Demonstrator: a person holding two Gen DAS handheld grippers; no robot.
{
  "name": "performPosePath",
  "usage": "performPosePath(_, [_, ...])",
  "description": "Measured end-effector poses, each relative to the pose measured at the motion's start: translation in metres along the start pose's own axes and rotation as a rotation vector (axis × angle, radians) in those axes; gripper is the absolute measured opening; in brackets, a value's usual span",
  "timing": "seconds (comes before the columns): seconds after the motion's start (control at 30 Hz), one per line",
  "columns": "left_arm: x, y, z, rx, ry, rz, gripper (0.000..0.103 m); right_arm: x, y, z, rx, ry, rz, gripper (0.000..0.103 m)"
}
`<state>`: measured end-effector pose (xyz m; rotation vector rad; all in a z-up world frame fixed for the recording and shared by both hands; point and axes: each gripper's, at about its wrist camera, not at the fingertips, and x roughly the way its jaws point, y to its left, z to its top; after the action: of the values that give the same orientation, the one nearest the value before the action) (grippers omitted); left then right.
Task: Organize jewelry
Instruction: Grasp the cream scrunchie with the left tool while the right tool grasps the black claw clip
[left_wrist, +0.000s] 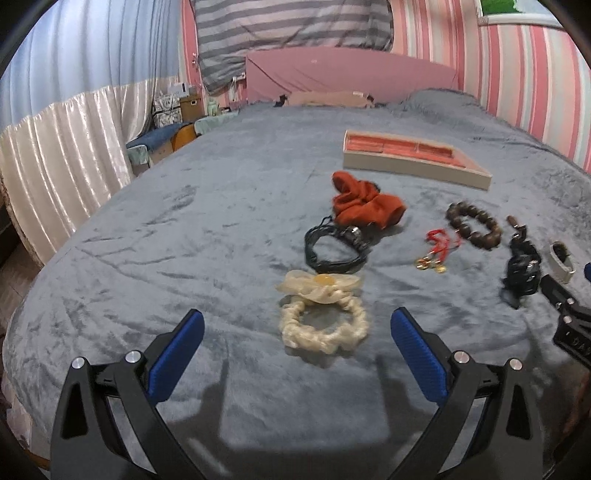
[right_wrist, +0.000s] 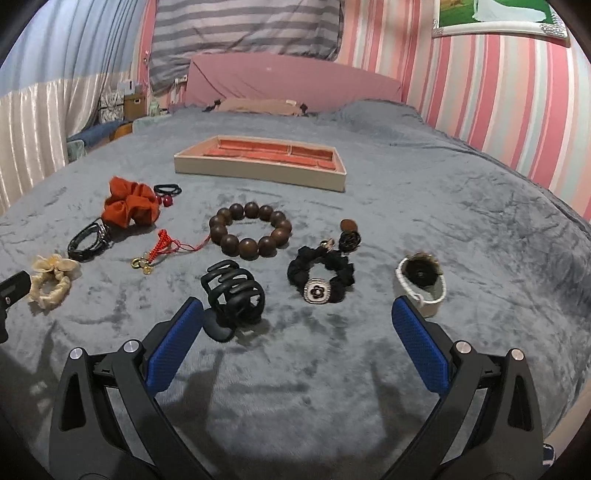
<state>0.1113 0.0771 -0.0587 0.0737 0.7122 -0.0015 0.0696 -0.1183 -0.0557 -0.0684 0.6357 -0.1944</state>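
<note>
Jewelry lies on a grey blanket. My left gripper (left_wrist: 295, 332) is open and empty, just short of a cream scrunchie (left_wrist: 323, 310). Beyond lie a black cord bracelet (left_wrist: 334, 245), an orange scrunchie (left_wrist: 364, 203) and a red charm cord (left_wrist: 439, 249). My right gripper (right_wrist: 297, 325) is open and empty, with a black claw clip (right_wrist: 232, 291) by its left finger. Ahead are a black scrunchie with a flower charm (right_wrist: 321, 277), a brown bead bracelet (right_wrist: 251, 230) and a white band (right_wrist: 423, 282). A beige tray with orange lining (right_wrist: 258, 158) sits further back.
The blanket covers a bed (right_wrist: 443, 206) with a pink headboard (right_wrist: 288, 79) and striped walls behind. Curtains and boxes stand at the left (left_wrist: 74, 147). A small black hair tie with red beads (right_wrist: 168, 192) lies by the orange scrunchie. The right gripper shows at the left wrist view's right edge (left_wrist: 569, 317).
</note>
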Motion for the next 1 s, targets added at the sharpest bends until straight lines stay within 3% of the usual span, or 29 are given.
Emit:
performPosePath(0.23, [0.032,0.013,0.003,-0.033,0.104,-0.059,0.099,0.022,0.014,0.009,-0.029,0.047,-0.011,0.099])
performPosePath(0.57, [0.055,0.014,0.011,-0.004,0.155,-0.104,0.099,0.042,0.022,0.012,-0.052,0.107,0.022,0.099])
performPosePath(0.77, [0.058,0.011,0.013,0.005,0.144,-0.115,0.098,0.053,0.022,0.012,-0.041,0.151,0.051,0.08])
performPosePath(0.9, [0.059,0.011,0.013,0.01,0.145,-0.139,0.081,0.053,0.022,0.011,-0.042,0.155,0.084,0.067])
performPosePath(1.0, [0.06,0.01,0.015,0.017,0.139,-0.156,0.077,0.054,0.023,0.012,-0.045,0.163,0.094,0.057])
